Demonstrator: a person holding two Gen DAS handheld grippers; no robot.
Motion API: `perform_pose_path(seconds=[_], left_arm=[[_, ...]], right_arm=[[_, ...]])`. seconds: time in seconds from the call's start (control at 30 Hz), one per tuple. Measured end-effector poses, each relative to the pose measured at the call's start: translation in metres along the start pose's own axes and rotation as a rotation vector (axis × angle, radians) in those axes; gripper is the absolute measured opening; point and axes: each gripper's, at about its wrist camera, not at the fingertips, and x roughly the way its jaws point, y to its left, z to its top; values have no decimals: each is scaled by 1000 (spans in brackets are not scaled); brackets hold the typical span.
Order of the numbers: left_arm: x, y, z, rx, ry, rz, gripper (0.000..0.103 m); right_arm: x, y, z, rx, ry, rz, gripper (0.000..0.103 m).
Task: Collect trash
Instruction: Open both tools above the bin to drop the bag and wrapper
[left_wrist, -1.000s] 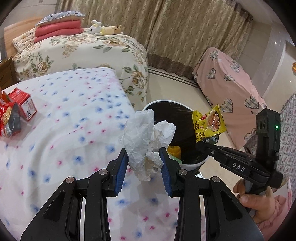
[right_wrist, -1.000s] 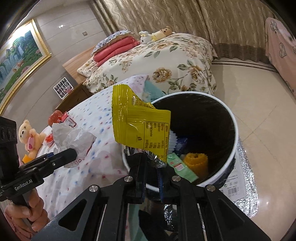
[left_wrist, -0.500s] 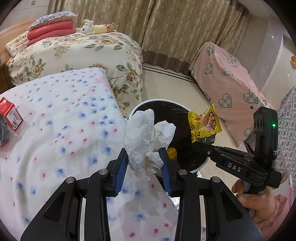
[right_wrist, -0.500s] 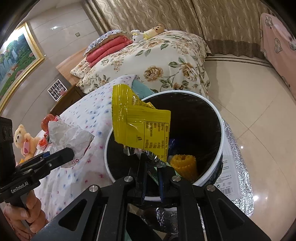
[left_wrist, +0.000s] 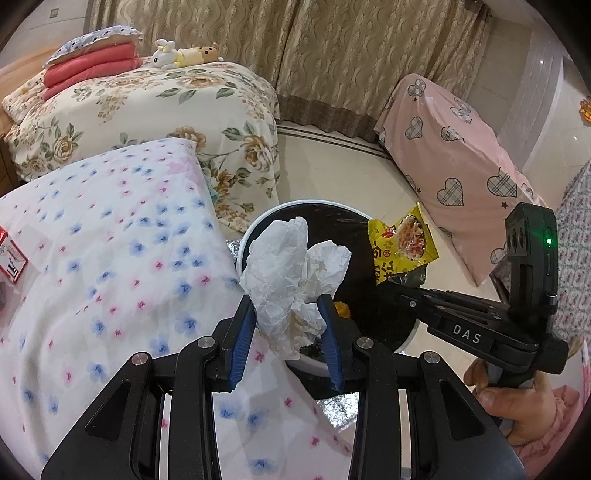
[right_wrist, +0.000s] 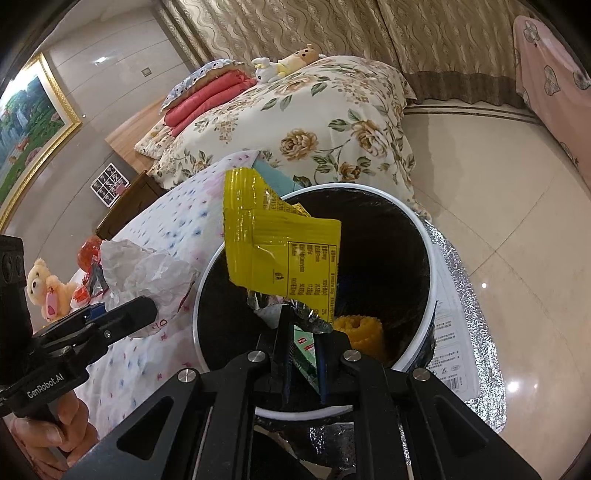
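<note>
- Two tongs, each holding one piece of trash: the left gripper (left_wrist: 286, 325) is clamped on one crumpled white paper (left_wrist: 291, 273), the right gripper (right_wrist: 301, 332) pinches one yellow snack wrapper (right_wrist: 280, 243)
- One white-rimmed bin (right_wrist: 428, 266) sits just ahead of and under both, with a yellow lump (right_wrist: 364, 328) inside
- Left of the tongs a flower-dotted sheet (left_wrist: 110, 258); beyond it a rose-patterned bed (left_wrist: 147, 103), curtains, glossy tile floor

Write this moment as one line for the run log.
left gripper: shut on crumpled white paper | right gripper: shut on yellow snack wrapper | both above round white-rimmed trash bin
</note>
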Motion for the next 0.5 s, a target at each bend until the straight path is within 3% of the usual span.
perform_pose_path(seconds=[0.2, 0.27, 0.33, 0.4, 0.5], left_arm=[[3, -2, 5, -2, 2, 4, 42], [3, -2, 5, -4, 4, 11, 56], [2, -1, 5, -4, -5, 16, 61], [1, 0, 4, -7, -6, 18, 63], [-3, 5, 0, -19, -9, 21, 63]], right_arm=[[4, -4, 6, 7, 15, -9, 15], [2, -5, 6, 10, 11, -14, 17], [0, -6, 7, 18, 5, -21, 28], [-2, -7, 9, 25, -2, -18, 46], [-6, -5, 8, 24, -10, -20, 46]])
